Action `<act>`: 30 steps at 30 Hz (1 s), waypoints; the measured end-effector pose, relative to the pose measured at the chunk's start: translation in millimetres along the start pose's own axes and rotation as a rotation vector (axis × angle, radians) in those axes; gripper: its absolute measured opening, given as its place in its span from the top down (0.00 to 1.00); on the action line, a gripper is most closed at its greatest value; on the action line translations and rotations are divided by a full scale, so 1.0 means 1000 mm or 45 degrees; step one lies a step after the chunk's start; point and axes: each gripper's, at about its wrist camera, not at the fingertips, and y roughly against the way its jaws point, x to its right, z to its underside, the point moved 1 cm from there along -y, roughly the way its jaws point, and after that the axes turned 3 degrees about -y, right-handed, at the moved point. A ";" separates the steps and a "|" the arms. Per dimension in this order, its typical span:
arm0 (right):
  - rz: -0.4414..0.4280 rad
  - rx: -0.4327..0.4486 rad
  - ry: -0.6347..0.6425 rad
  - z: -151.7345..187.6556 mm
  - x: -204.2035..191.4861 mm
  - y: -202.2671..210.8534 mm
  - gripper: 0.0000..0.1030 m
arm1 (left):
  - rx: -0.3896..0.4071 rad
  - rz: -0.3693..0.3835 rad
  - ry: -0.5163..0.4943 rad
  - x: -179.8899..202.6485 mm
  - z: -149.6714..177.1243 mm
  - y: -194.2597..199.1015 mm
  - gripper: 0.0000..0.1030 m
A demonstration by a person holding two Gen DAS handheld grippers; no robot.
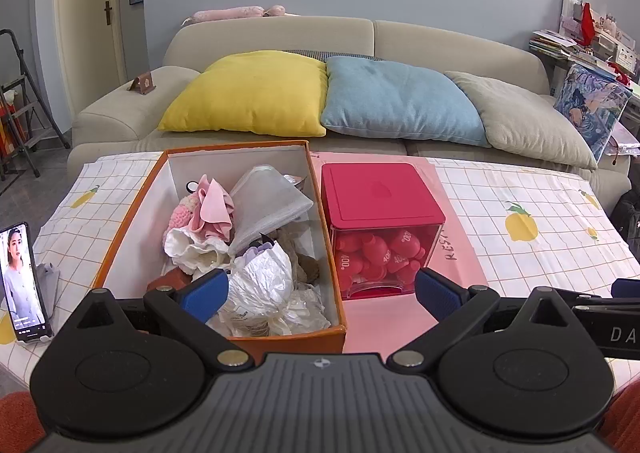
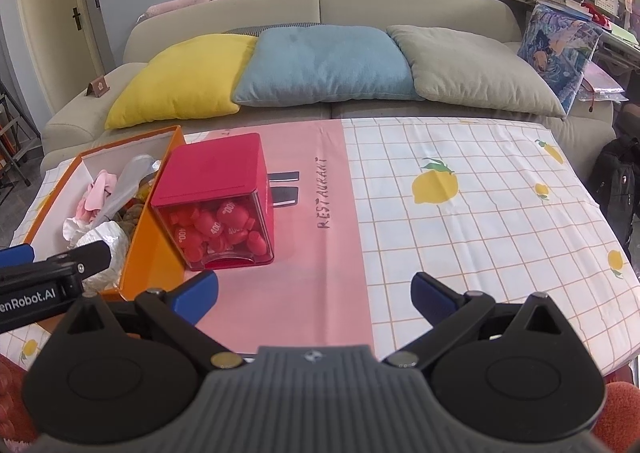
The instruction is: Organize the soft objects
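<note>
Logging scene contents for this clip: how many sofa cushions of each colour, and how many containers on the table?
Yellow cushion: 1
Blue cushion: 1
Beige cushion: 1
Printed cushion: 1
Orange box: 1
Red-lidded box: 1
Total: 6

tablecloth: "RESTAURANT" | red pieces: "400" | left tongs: "enRobot.AI"

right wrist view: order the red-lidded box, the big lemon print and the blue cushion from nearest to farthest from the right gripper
From the right gripper:
1. red-lidded box, just ahead and to the left, beside the orange box
2. big lemon print, on the tablecloth, farther back and to the right
3. blue cushion, on the sofa beyond the table
</note>
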 end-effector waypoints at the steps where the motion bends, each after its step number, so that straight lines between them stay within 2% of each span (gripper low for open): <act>1: 0.000 0.000 0.000 0.000 0.000 0.000 0.03 | 0.000 0.000 0.000 0.000 0.000 0.000 0.00; 30: 0.009 -0.010 0.002 0.003 0.002 -0.002 0.03 | -0.003 -0.021 0.000 -0.002 0.000 0.000 0.00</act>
